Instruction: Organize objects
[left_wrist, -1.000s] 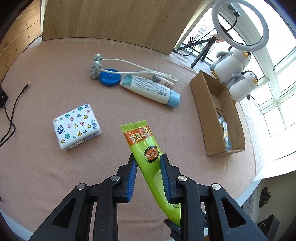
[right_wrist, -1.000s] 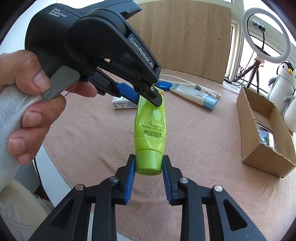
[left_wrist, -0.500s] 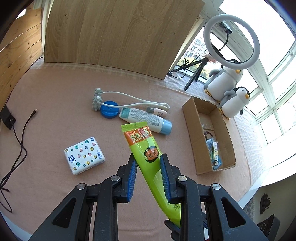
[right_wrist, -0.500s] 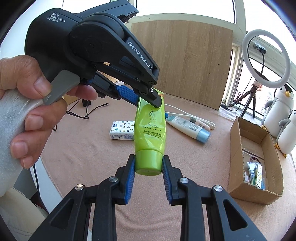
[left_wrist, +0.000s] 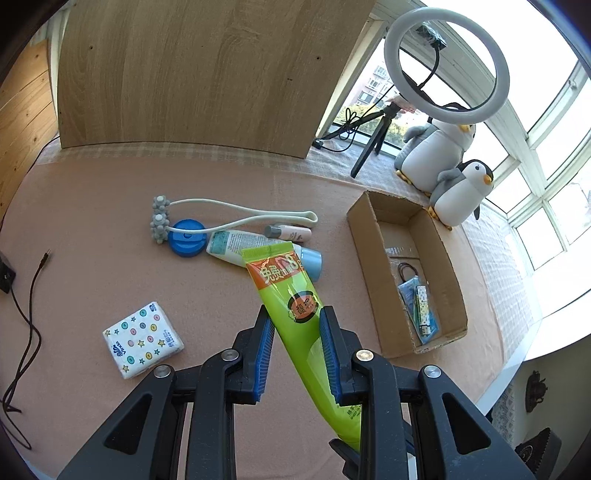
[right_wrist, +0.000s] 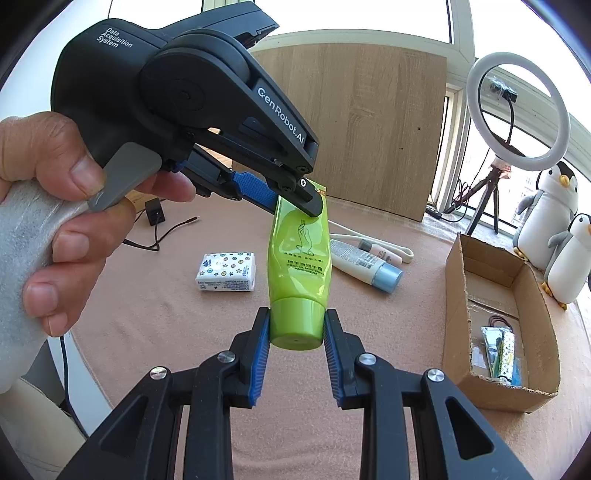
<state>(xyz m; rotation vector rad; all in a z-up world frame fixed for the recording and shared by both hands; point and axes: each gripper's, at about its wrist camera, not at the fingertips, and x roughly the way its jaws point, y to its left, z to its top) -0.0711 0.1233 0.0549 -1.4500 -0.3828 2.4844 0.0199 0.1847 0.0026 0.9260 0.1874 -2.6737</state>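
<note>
Green tube (right_wrist: 300, 258): clamped at cap by right tongs (right_wrist: 296, 325), at body by left tongs (left_wrist: 295, 341). Step: carried aloft. Next: release over cardboard box (right_wrist: 458, 295) judged required.

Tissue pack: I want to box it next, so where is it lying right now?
The tissue pack lies alone on the pink table cover, at lower left in the left wrist view, nearer than the blue disc, far from the cardboard box.

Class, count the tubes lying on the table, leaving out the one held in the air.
2: a white tube with a blue cap, and a small pink tube just behind it. Others may be hidden in the box.
</note>
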